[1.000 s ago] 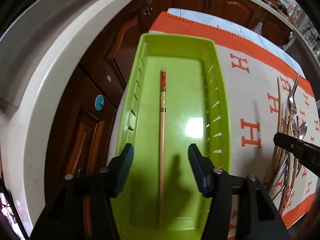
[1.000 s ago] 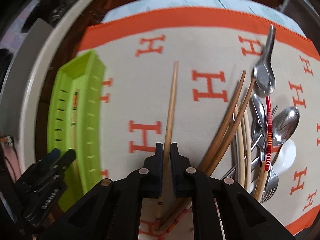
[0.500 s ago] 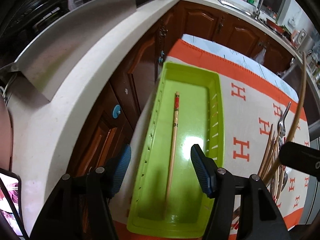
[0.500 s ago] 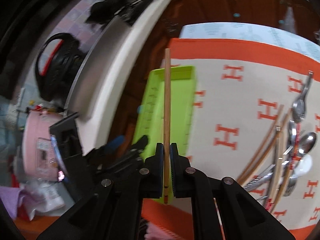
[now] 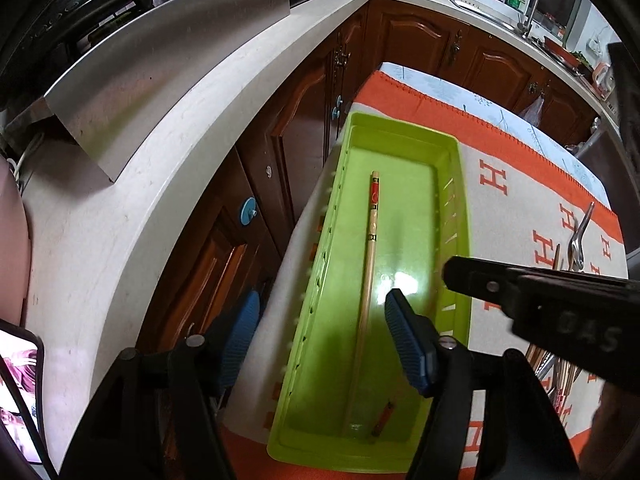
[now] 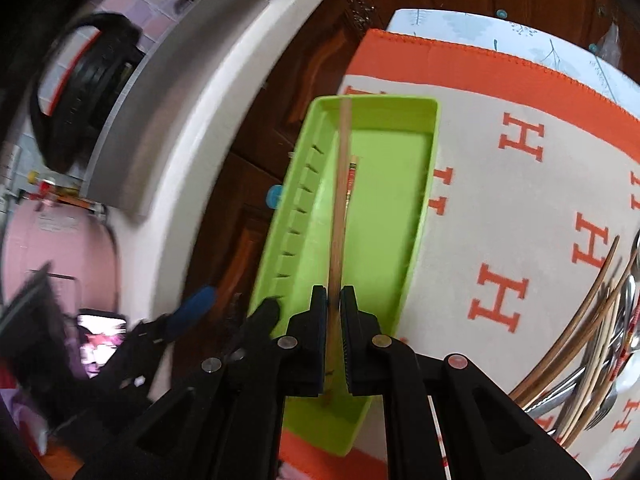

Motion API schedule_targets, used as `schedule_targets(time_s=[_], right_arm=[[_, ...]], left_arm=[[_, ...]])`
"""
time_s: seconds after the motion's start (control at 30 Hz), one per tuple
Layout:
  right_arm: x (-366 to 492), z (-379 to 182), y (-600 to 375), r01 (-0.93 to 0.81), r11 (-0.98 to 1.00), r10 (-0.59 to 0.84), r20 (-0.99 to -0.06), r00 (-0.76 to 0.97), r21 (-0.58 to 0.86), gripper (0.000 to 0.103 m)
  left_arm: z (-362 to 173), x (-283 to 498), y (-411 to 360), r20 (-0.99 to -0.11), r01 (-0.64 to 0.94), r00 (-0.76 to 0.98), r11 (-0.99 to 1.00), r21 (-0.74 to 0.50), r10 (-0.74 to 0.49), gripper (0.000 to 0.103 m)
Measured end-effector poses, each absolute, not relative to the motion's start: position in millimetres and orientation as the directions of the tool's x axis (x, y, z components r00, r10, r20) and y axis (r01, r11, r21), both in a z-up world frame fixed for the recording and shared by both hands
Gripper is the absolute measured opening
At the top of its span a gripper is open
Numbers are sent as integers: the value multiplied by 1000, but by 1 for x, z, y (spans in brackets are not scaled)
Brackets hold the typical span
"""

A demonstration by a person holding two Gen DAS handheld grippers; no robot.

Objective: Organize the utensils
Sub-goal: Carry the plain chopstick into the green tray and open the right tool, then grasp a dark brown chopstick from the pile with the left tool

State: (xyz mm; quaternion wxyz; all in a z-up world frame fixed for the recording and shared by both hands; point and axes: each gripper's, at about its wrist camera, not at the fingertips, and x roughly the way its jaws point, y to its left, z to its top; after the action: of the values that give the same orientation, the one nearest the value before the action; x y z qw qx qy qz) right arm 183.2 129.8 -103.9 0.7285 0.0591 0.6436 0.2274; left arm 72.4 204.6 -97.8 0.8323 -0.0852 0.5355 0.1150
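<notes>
Lime-green plastic tray (image 6: 416, 216) lies along the left edge of the orange-and-cream cloth (image 6: 520, 208) on the table, a red-banded chopstick (image 5: 370, 256) flat on its floor. In the right wrist view the right gripper (image 6: 334, 336) hangs over the tray's near end, its jaws easing apart with a plain wooden chopstick (image 6: 342, 200) between them. The left gripper (image 5: 320, 344), empty, is opening wider over the tray's left rim. More utensils (image 6: 592, 344) lie heaped at lower right.
</notes>
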Motion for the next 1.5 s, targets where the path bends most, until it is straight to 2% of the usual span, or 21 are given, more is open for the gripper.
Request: schedule_targets(time_s=[0.07,0.13,0.93,1.37,1.43,1.5], right_arm=[[183,-110,130,-254,896,394,-916,73,365,28],[183,-110,125,-247,901,388,-917,95,356,38],[140,-104,21,-165,920,383,-903,195,355,37],[116,-84,-87,-44,940,336,-889,312,340,37],[111,-85,-106,-14,930,353,-881,316,367,37],[106,-89,-120,12,923,361,-877,317,385,37]], left_arm=[[-99,72,204,-912,-280,399,960,-18,99,69],[-100,73,203,-913,-277,396,961,-18,97,69],[-90,65,167,-911,-193,408,981,-26,56,72],[-88,74,85,-896,41,420,989,-141,-145,72],[-93,79,73,-897,73,403,983,-166,-181,69],[-101,87,60,-904,104,366,975,-195,-220,52]])
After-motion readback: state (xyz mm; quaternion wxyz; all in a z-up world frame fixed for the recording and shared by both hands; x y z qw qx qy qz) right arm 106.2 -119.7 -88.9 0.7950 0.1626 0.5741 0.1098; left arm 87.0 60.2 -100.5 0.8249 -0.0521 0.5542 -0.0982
